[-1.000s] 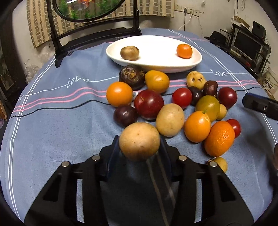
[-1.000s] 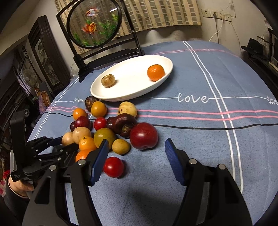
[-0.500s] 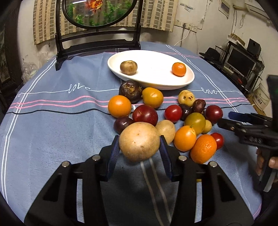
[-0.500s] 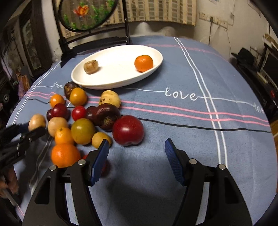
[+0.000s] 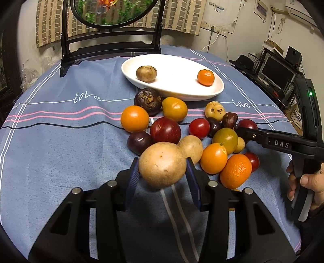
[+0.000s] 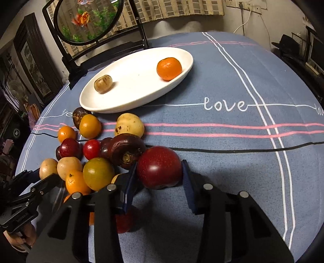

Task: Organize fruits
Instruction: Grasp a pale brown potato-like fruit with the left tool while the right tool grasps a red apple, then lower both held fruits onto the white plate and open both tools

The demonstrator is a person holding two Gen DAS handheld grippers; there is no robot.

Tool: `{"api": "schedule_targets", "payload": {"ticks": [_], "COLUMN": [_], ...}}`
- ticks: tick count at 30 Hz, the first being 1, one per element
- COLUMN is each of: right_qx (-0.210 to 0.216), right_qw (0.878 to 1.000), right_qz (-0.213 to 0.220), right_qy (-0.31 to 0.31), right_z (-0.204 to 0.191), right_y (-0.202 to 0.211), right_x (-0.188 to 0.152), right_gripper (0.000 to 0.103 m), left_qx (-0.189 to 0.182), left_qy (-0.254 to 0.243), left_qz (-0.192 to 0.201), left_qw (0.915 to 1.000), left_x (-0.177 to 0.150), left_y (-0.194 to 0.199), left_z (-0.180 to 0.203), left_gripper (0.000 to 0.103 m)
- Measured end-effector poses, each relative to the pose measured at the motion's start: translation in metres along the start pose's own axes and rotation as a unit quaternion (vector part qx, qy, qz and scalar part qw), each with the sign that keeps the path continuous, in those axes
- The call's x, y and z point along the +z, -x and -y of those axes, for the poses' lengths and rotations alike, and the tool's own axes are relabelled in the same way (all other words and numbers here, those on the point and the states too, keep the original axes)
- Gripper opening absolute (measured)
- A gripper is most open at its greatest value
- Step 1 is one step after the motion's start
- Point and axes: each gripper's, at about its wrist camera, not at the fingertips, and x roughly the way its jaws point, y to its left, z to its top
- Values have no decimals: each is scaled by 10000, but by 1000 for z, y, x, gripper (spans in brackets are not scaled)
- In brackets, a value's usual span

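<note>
left gripper [image 5: 163, 174]: clenched on a round tan fruit [image 5: 162, 164], both blue pads pressed to its sides, the fruit raised clear of the blue tablecloth [image 5: 60, 153]. right gripper [image 6: 159, 178]: jaws closing around a dark red apple [image 6: 159, 167] that sits on the cloth; the left pad touches its side, the right pad stands just beside it, and contact there cannot be confirmed. in the right wrist view, from the apple: a brown, ringed fruit [image 6: 126, 151] touches it at 10 o'clock; a green-yellow fruit [image 6: 98, 174] lies at 9 o'clock, with a small orange [image 6: 76, 182] and two tan fruits [image 6: 68, 167] further out the same way. a red tomato [image 6: 91, 149] and a second dark red fruit [image 6: 69, 148] lie at about 10 o'clock, beyond them. a spotted yellow fruit [image 6: 129, 125] lies at 11 o'clock from the apple, a yellow-orange fruit [image 6: 90, 126] further left of it. the heap is packed close, most pieces touching a neighbour. in the left wrist view a large mandarin [image 5: 236, 171] lies at 3 o'clock from the held tan fruit, on the cloth, and the person's hand [image 5: 305, 182] grips the right tool's handle at the frame's 3 o'clock edge. furthest, at 12 o'clock: a white oval dish [image 6: 129, 97] holding a brownish fruit [image 6: 103, 84] at its left end and a mandarin [image 6: 169, 68] at its right end, well apart. behind the dish stands a black-framed round panel [image 6: 89, 18] painted with goldfish.
</note>
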Motion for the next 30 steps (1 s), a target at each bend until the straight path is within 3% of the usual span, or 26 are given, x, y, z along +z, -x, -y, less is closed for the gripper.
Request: {"api": "schedule_targets", "payload": {"ticks": [12, 19, 24, 30], "right_qx": [332, 517, 442, 286], "right_qw": [9970, 9948, 9932, 9941], "right_qz": [685, 852, 991, 748], "right_qy": [-131, 229, 428, 725], "right_z": [2, -19, -31, -42], "right_y": [38, 57, 55, 9], "right_x": [-1, 10, 41, 82], "right_gripper": [43, 43, 43, 43], "left_qx": [-173, -345, -478, -165], "left_qy": [-27, -157, 61, 175], "left_qz": [250, 296, 217, -138], "left_qw": [9995, 9988, 9986, 9996], "left_x": [9, 46, 96, 133], "left_y": [20, 27, 10, -47], "left_z": [7, 19, 18, 12], "left_gripper": [46, 46, 46, 46]}}
